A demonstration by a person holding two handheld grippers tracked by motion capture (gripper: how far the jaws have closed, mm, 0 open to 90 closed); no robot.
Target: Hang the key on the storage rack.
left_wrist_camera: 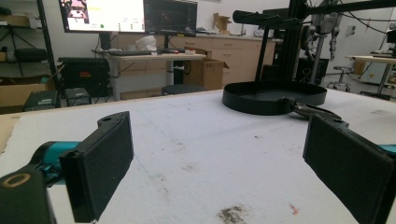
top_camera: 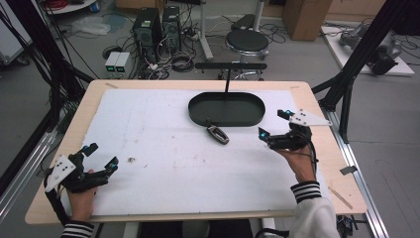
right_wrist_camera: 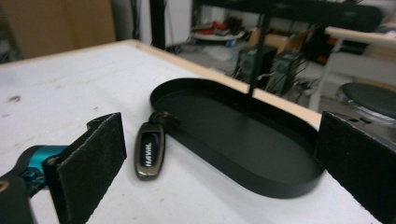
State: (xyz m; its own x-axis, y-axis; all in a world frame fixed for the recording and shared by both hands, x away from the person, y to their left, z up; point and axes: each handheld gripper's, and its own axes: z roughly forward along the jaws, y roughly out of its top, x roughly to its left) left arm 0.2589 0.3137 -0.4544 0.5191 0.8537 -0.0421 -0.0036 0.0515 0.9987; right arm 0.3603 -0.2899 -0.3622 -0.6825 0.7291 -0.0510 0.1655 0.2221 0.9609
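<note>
Both the left gripper (top_camera: 101, 157) and right gripper (top_camera: 273, 124) are held wide open and empty, HAVAL key fob (top_camera: 218, 134) left at the oval black tray's (top_camera: 227, 109) 6 o'clock rim.

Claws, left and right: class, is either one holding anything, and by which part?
Nothing is held. The left claw and right claw are both open; the key fob lies untouched on the table beside the black tray.

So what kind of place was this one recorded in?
Most likely a lab or workshop: desktop computer towers and loose cables on the floor, monitors on a bench, and a black frame around the foam-topped table.
</note>
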